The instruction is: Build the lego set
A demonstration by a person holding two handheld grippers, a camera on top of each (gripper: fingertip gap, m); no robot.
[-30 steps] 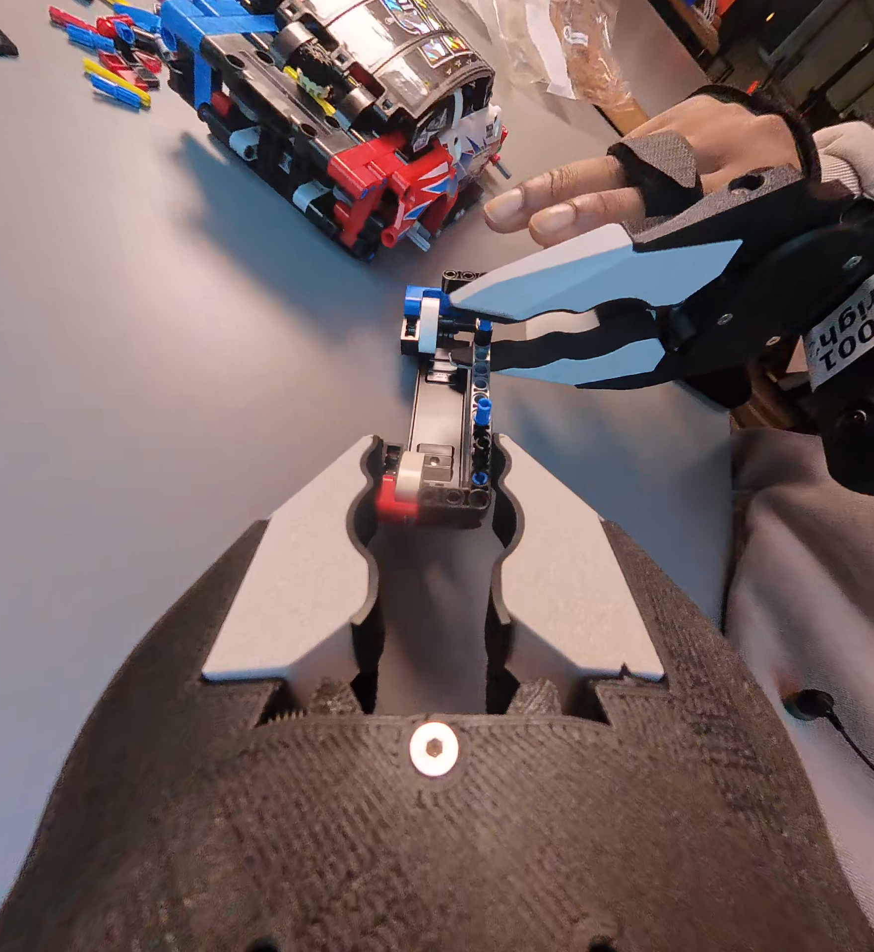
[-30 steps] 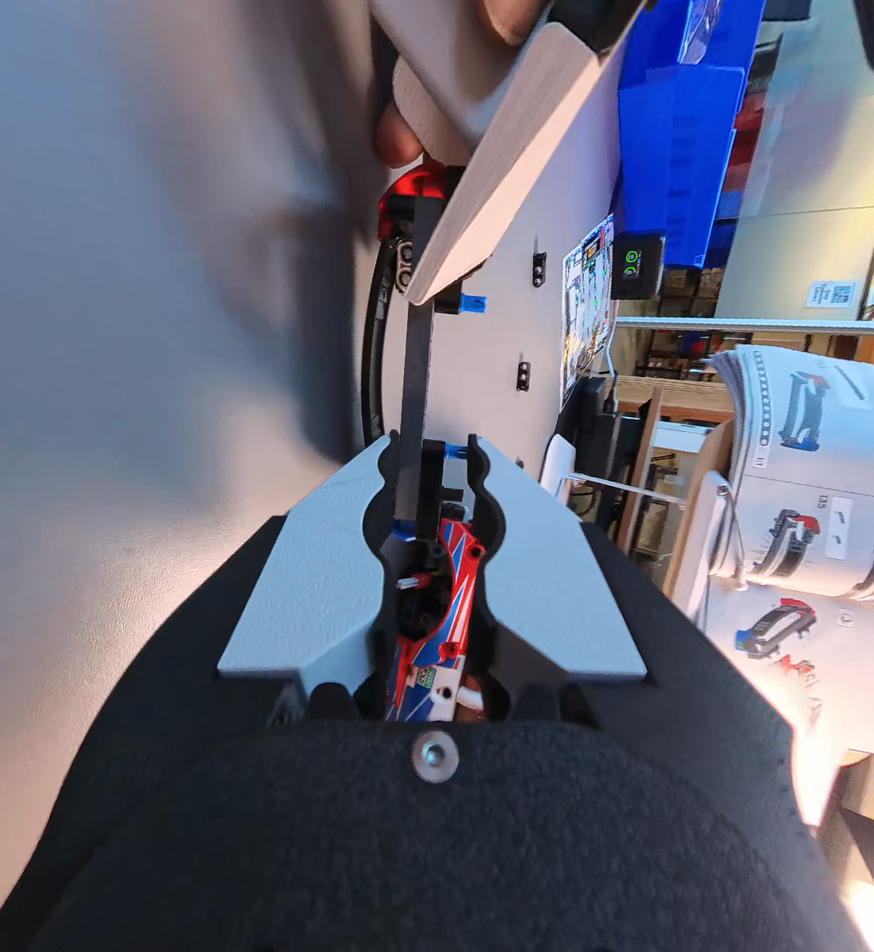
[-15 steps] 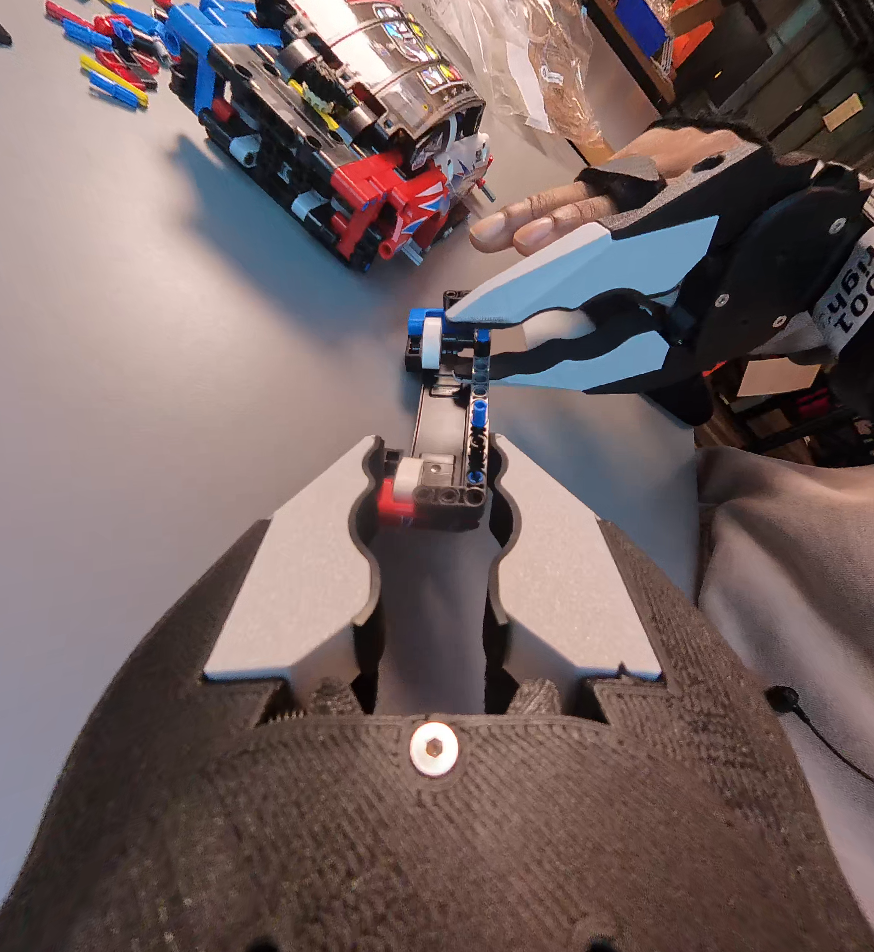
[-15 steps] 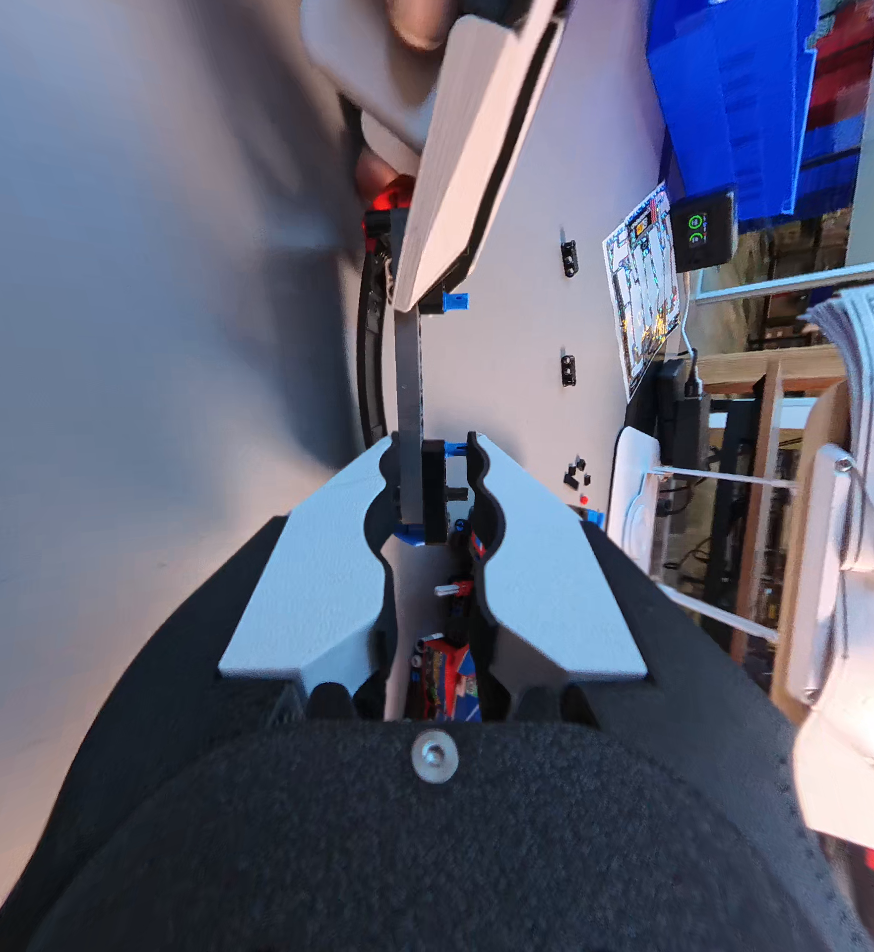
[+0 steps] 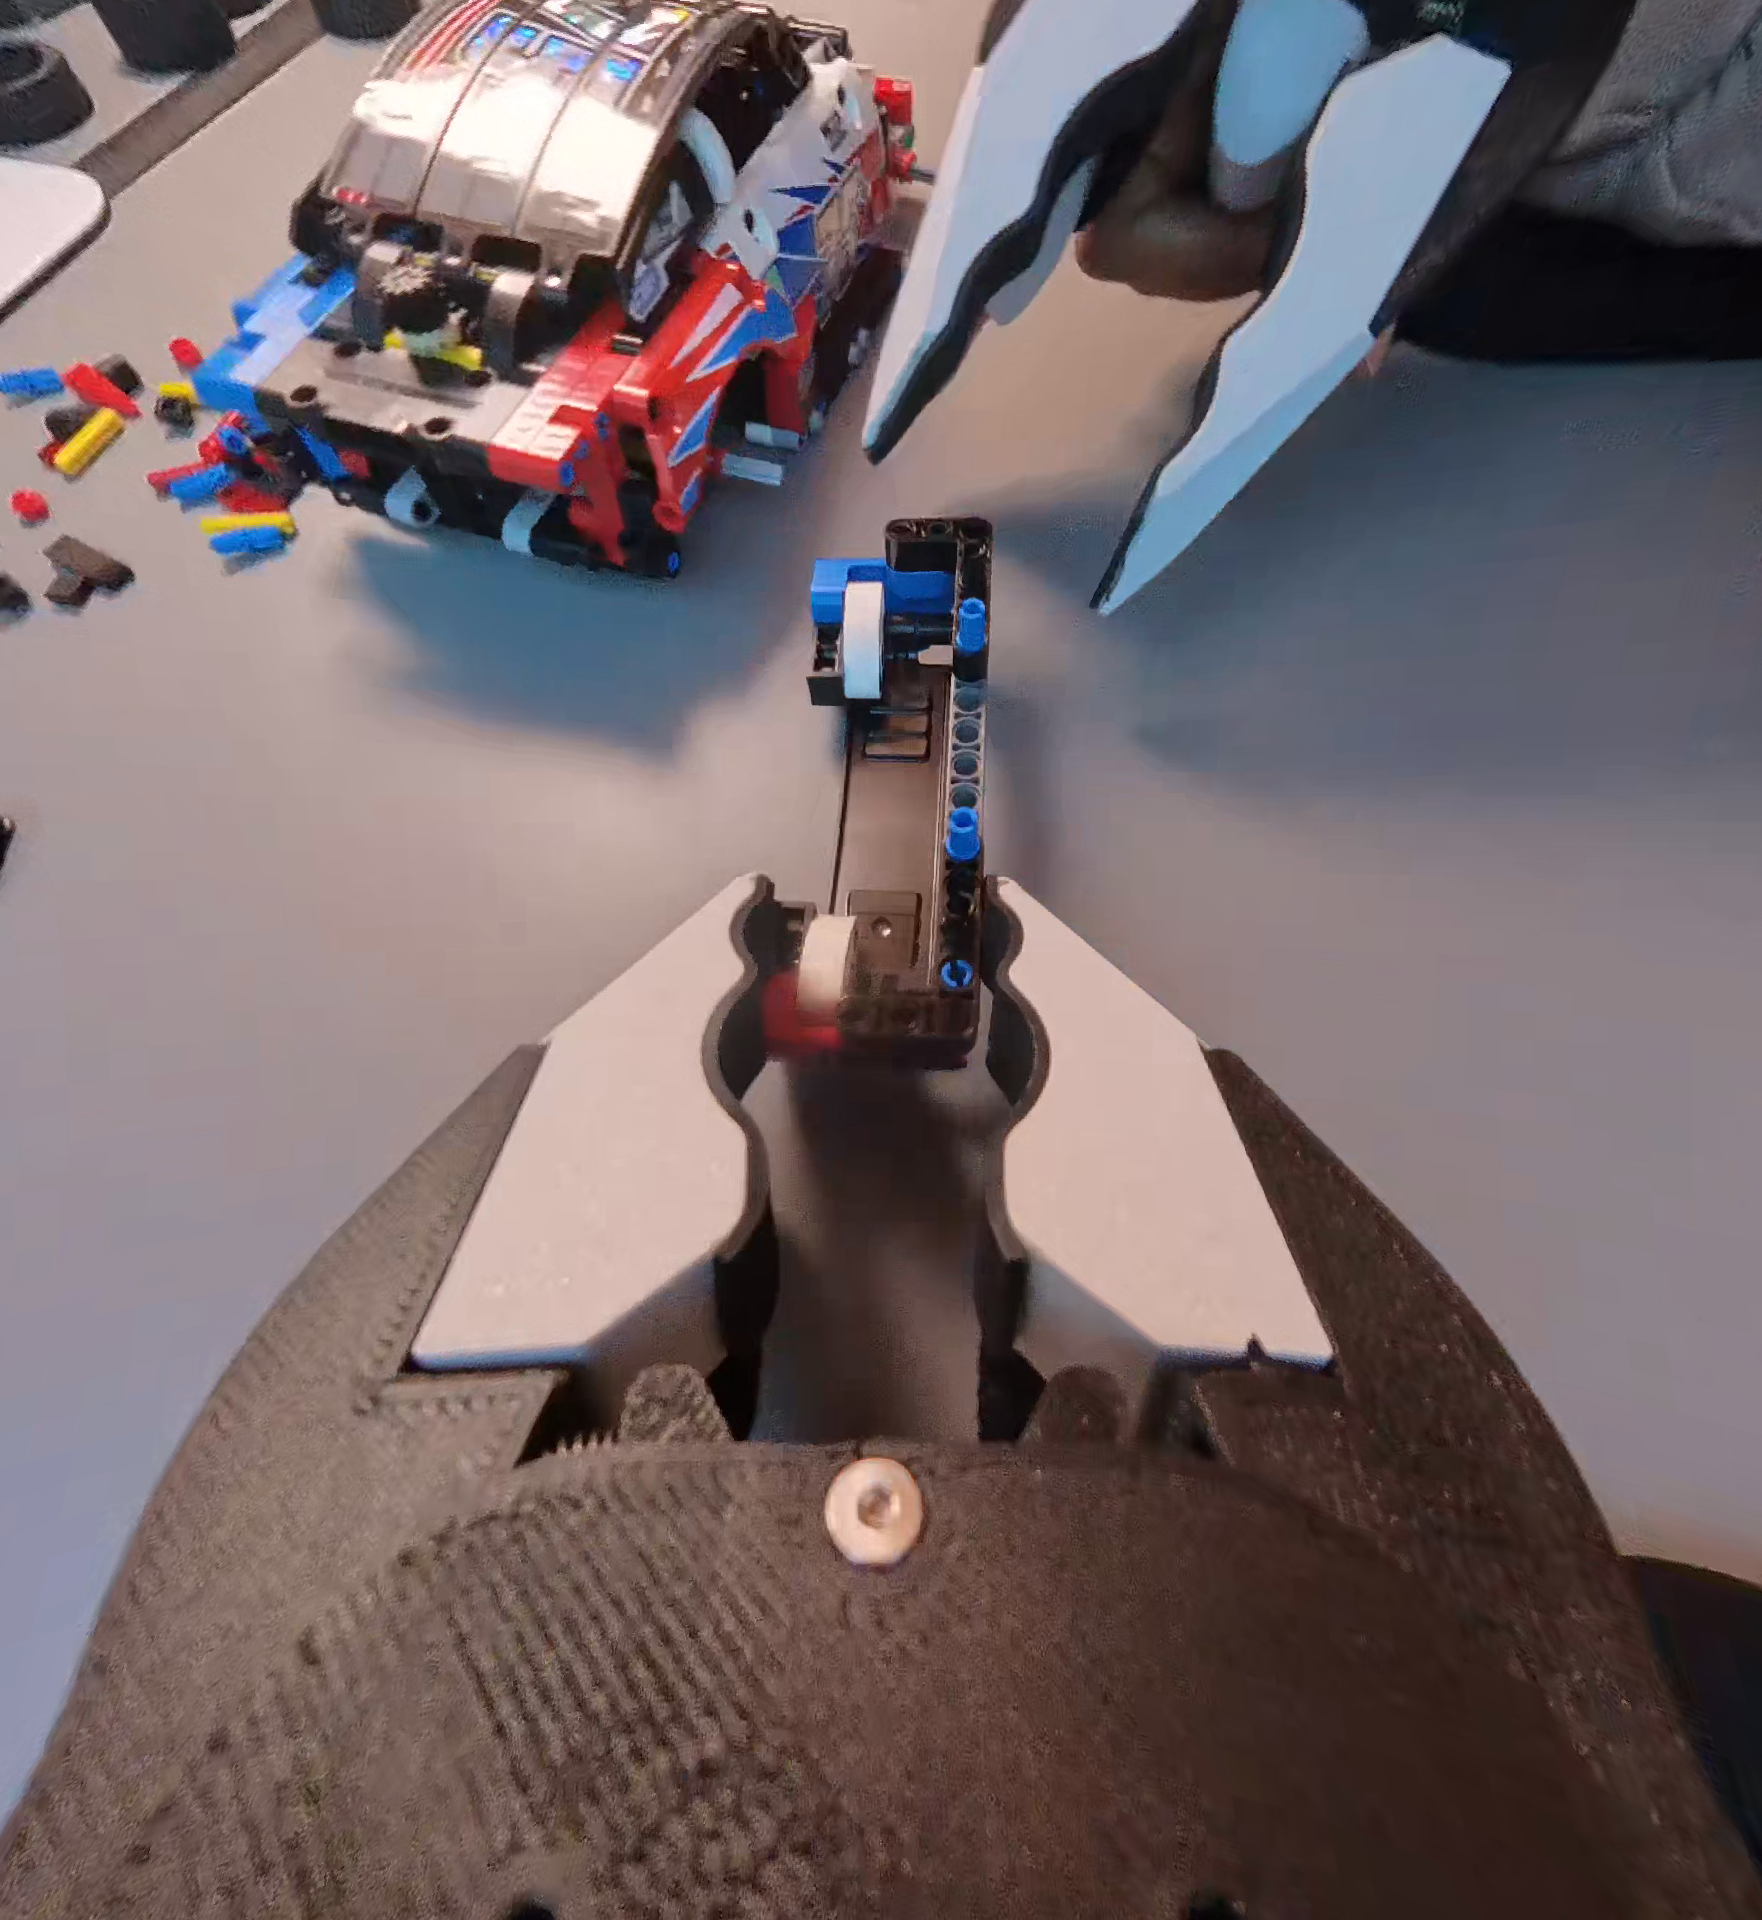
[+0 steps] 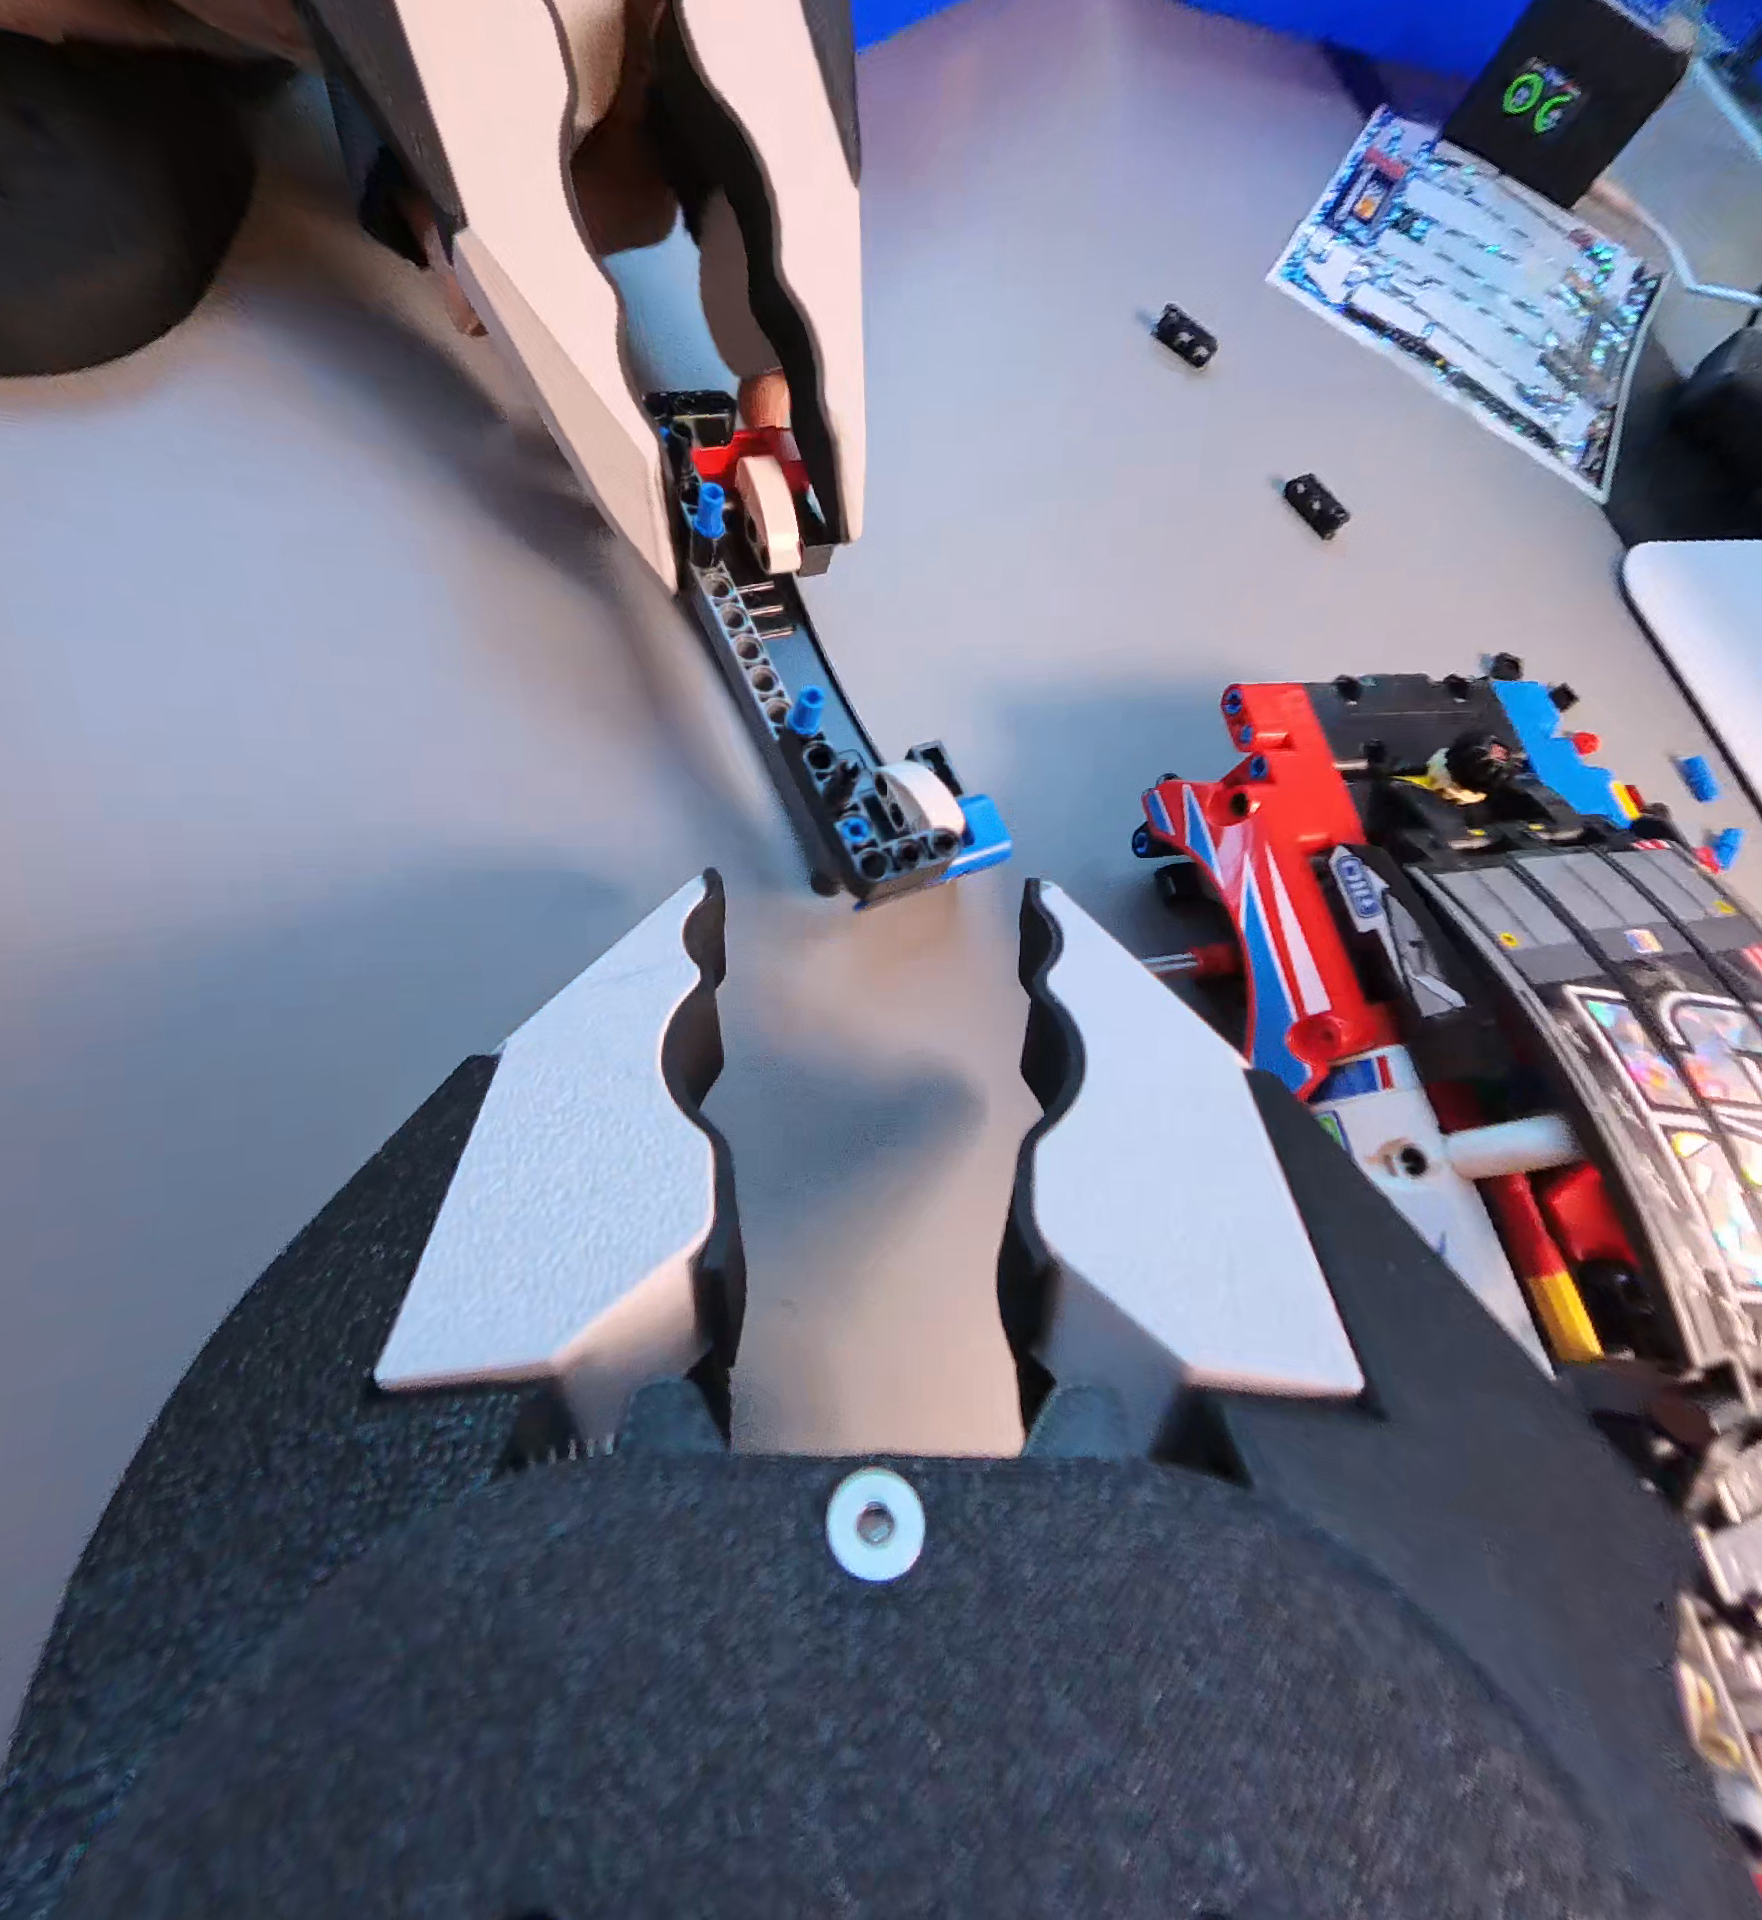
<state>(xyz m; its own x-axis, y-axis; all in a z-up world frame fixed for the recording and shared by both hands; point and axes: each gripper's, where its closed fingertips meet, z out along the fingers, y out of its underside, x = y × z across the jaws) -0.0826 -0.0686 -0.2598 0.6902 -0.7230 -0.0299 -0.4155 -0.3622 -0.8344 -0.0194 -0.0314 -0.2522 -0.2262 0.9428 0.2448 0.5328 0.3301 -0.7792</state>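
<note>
Grey table (image 5: 233,935) fills the left wrist view, and the left tongs (image 5: 872,904) are seen closed on the near end of a long black Technic beam assembly (image 5: 908,821), which reaches forward with its blue-and-white far end low over the table. The right tongs (image 5: 991,520) hang open just beyond that end, touching nothing. The part-built red, white and blue race car (image 5: 607,312) stands near, loose pins (image 5: 98,436) beside it.

In the right wrist view, the right tongs (image 6: 872,894) are spread wide, the blue-tipped end of the assembly (image 6: 898,821) lying just ahead of their tips. For a sound step, the assembly is best kept level and steady while the far end is gripped squarely, clear of the protruding blue pins. A sticker sheet (image 6: 1479,281) and a small black device (image 6: 1552,94) with a green display lie beyond; their writing is not repeated.
</note>
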